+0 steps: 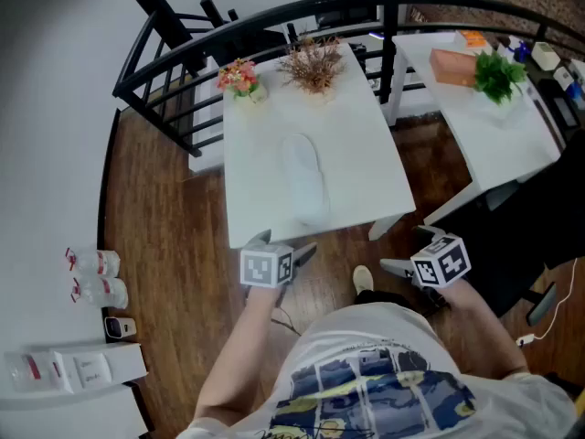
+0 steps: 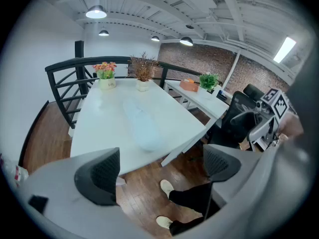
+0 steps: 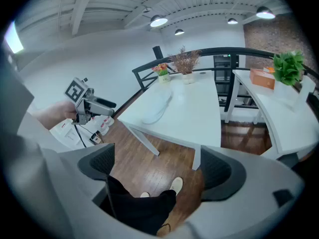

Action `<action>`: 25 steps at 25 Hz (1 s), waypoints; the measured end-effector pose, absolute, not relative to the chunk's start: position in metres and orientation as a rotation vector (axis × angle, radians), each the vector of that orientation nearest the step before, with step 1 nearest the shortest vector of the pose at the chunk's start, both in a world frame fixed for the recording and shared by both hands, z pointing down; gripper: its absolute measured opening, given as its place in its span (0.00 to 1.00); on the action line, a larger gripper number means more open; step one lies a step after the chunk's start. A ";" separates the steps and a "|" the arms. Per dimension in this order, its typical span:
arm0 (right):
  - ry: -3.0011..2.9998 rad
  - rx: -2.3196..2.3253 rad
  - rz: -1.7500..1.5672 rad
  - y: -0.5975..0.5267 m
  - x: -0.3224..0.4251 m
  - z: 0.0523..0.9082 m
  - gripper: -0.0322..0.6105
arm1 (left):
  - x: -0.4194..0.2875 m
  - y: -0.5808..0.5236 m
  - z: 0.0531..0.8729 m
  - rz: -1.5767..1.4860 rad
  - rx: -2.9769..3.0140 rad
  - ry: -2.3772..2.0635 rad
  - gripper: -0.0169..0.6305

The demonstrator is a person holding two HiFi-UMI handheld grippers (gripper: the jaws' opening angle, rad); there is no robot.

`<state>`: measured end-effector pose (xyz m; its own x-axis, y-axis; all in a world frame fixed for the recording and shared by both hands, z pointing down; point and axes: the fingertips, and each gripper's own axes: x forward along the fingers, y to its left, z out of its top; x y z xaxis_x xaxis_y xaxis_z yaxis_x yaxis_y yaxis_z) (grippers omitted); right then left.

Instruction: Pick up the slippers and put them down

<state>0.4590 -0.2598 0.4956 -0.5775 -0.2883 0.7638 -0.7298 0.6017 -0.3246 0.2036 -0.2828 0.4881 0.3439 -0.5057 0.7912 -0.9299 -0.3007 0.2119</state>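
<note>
A pale, almost white slipper (image 1: 303, 177) lies lengthwise in the middle of the white table (image 1: 375, 154); I cannot tell whether it is one slipper or a pair. It also shows in the left gripper view as the slipper (image 2: 142, 124) and in the right gripper view as the slipper (image 3: 156, 108). My left gripper (image 1: 283, 246) hovers over the floor just short of the table's near edge, open and empty (image 2: 159, 169). My right gripper (image 1: 411, 251) hangs further right, beside the table's near corner, also open with nothing between its pads (image 3: 159, 169).
A flower pot (image 1: 240, 80) and a dried plant (image 1: 313, 64) stand at the table's far end. A second white table (image 1: 498, 144) at the right bears a green plant (image 1: 497, 74) and an orange box (image 1: 453, 67). A black railing (image 1: 174, 58) curves behind. Bottles (image 1: 96, 277) sit at left.
</note>
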 end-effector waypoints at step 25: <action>-2.120 0.871 0.950 -0.394 0.563 0.504 0.91 | 0.204 -0.505 0.651 1.007 1.343 -1.387 0.90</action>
<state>0.5627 -0.3939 0.5040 -0.5693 -0.3022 0.7646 -0.7717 0.5171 -0.3702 0.2038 -0.5050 0.6509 0.0269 -0.2365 0.9713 -0.9968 0.0670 0.0439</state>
